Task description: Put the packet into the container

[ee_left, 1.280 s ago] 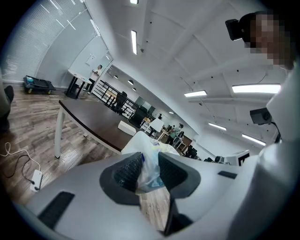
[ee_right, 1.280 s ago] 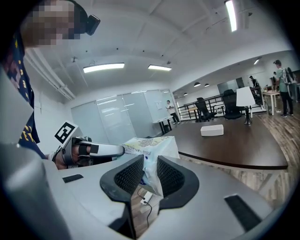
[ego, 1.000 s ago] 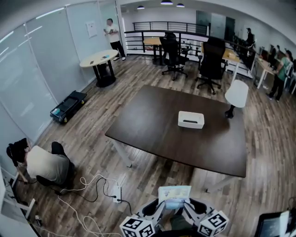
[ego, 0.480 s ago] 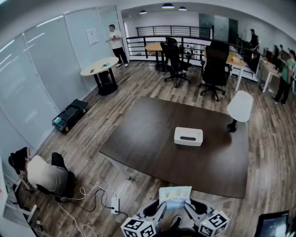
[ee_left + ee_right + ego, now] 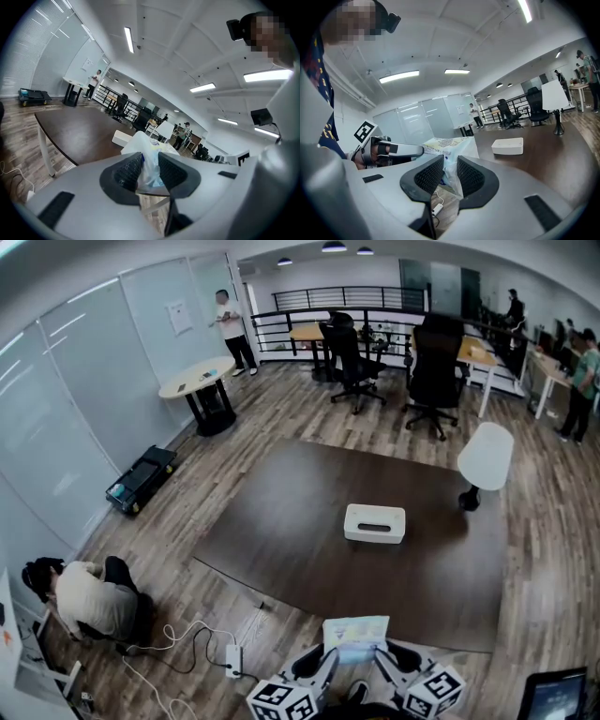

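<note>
Head view: white container (image 5: 375, 523) on table (image 5: 281, 512); packet (image 5: 354, 637) outside it.

Bright ceiling lights (image 5: 129, 40), fisheye-warped edges, foreground seemingly soft

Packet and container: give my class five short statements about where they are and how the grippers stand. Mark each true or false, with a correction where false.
1. The white container stands on the dark table. True.
2. The packet lies inside the container. False: it is held up near the table's near edge, well apart from the container.
3. The left gripper and the right gripper both pinch the packet. True.
4. The right gripper's jaws are empty. False: the packet's plastic edge is clamped between them.
5. A person crouches on the floor to the left of the table. True.
</note>
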`<state>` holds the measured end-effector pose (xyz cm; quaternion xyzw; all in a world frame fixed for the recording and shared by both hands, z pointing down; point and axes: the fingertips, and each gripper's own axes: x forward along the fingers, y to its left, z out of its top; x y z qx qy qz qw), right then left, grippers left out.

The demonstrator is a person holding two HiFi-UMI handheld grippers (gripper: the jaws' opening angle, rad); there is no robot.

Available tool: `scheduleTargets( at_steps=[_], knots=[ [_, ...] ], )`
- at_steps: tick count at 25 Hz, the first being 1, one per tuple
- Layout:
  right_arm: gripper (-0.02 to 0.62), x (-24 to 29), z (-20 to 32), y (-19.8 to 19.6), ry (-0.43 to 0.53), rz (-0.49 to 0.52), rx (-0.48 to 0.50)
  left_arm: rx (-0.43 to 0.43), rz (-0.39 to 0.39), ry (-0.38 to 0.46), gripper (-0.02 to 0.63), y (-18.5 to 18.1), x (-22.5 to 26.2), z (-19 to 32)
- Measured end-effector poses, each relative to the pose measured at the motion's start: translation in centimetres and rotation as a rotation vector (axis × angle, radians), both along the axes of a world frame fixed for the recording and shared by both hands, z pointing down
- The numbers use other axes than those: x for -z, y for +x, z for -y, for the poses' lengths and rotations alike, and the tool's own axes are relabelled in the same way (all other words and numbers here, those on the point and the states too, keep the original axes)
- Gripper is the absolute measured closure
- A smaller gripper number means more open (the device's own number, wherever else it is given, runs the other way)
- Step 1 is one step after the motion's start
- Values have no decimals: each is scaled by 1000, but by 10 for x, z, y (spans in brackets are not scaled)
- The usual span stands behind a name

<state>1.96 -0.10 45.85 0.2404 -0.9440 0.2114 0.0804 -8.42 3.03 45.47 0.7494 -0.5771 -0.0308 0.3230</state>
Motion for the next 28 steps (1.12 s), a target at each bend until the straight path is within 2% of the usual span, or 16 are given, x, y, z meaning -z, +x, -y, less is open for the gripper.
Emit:
scheduleTargets(
  at_steps=[6,14,28],
  knots=[
    [497,-11,25,9,4,-9,-21,-25,-2,-17,511,5,-6,28],
    [497,-10,76,12,23,-24,-118,-113,-22,-4,511,7,-12,86],
    [497,-9,177,-40,6,-50,-212,-215,-47,-13,511,-44,-12,201]
  ],
)
